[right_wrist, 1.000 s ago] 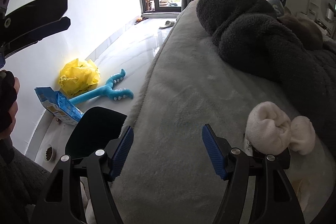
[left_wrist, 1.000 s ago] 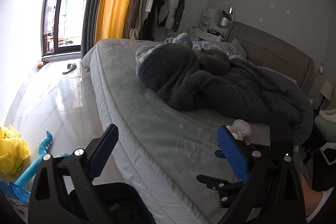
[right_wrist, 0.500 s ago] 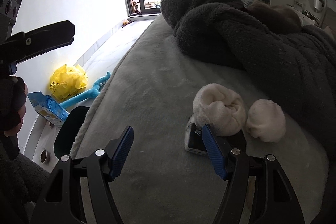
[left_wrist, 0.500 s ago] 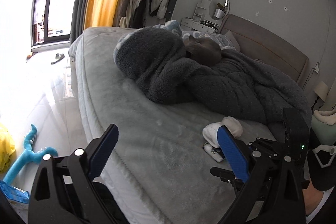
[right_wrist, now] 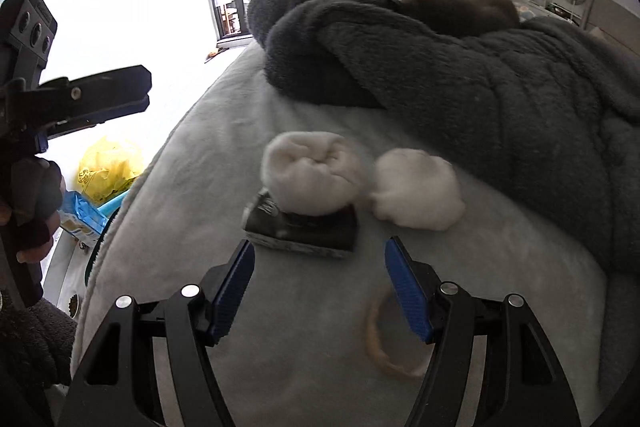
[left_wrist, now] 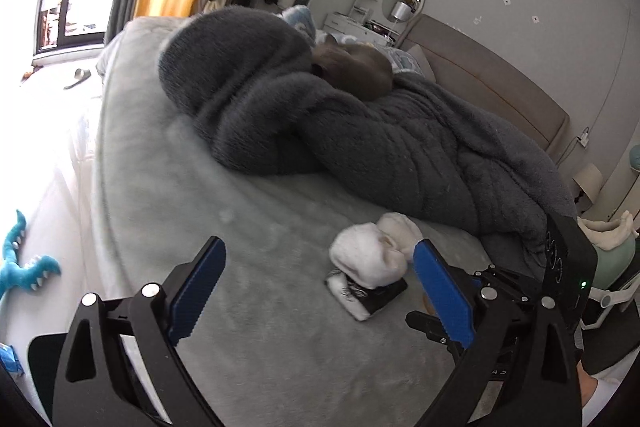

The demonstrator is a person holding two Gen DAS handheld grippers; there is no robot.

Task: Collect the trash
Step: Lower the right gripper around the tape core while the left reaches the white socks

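Right gripper (right_wrist: 319, 287), fingers wide, hovers near the black packet (right_wrist: 300, 229) under a white sock ball (right_wrist: 312, 179); left gripper (left_wrist: 320, 291) also wide

Two wrist fisheyes low over the bed (left_wrist: 280, 327), sharing the rolled socks (right_wrist: 312, 179)

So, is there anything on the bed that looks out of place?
Yes. A small black packet lies on the bed cover with a rolled white sock resting on top of it, a second sock beside it. A tan loop, perhaps a hair tie, lies near the right gripper.
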